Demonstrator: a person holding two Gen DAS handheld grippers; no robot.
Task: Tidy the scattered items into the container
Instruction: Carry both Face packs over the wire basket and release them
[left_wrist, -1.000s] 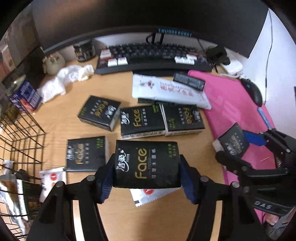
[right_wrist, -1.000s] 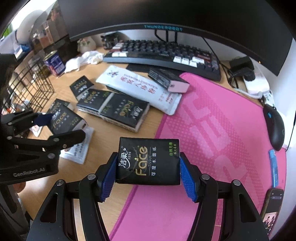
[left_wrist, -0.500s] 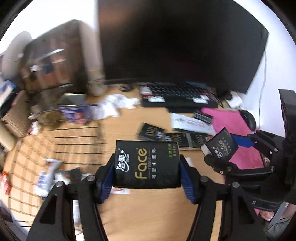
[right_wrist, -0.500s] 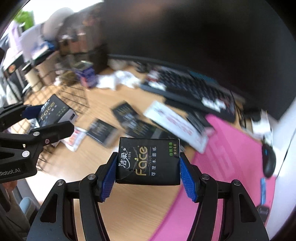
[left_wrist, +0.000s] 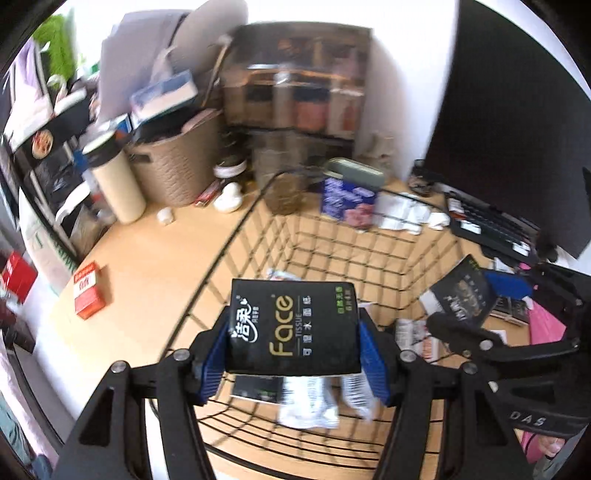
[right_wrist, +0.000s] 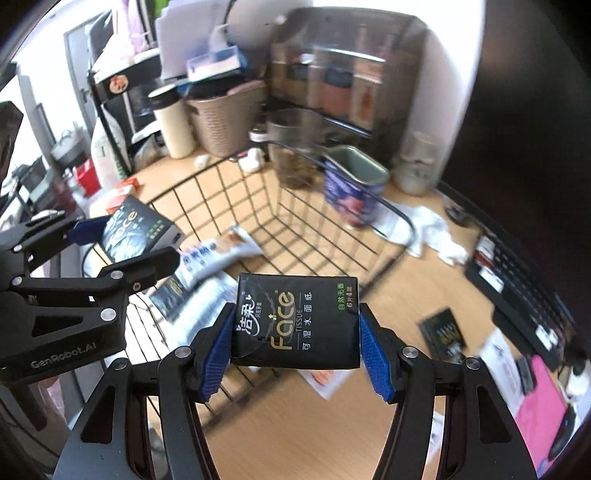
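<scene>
Left gripper (left_wrist: 293, 354) clamped on a black "Face" tissue pack (left_wrist: 293, 326), blue fingers (left_wrist: 212, 360) pressed against both short edges, pack flat and label up, carried above the wire basket (left_wrist: 236, 236) and inside its rim line. Right gripper (right_wrist: 295, 350) likewise closed around a second black "Face" tissue pack (right_wrist: 297, 321), fingers (right_wrist: 376, 363) tight on either side, held over the near corner of the wire basket, partly above bare table (right_wrist: 295, 424). Seen from the left wrist, right gripper (left_wrist: 491, 314) and its pack (left_wrist: 463, 291) raised at the basket's right side; seen from the right wrist, left gripper (right_wrist: 122, 240) and its pack (right_wrist: 135, 230) over the basket's left rim. Already lying on the basket floor: white sachets (left_wrist: 308, 404) and a dark packet (left_wrist: 256, 387), blurred. Blue tin (left_wrist: 349, 194) standing just behind the basket's far wall, crumpled white tissue (left_wrist: 410, 216) beside the tin, toward the keyboard (left_wrist: 491, 225). Beyond the basket's right side, a loose black pack (right_wrist: 443, 334) and a white packet (right_wrist: 502, 360) on the table, a pink mat (right_wrist: 539, 402) further off. Left of the basket, a small red box (left_wrist: 86, 295) on the table; a woven tub (left_wrist: 177, 162) and a cream canister (left_wrist: 118, 182) well behind the basket
</scene>
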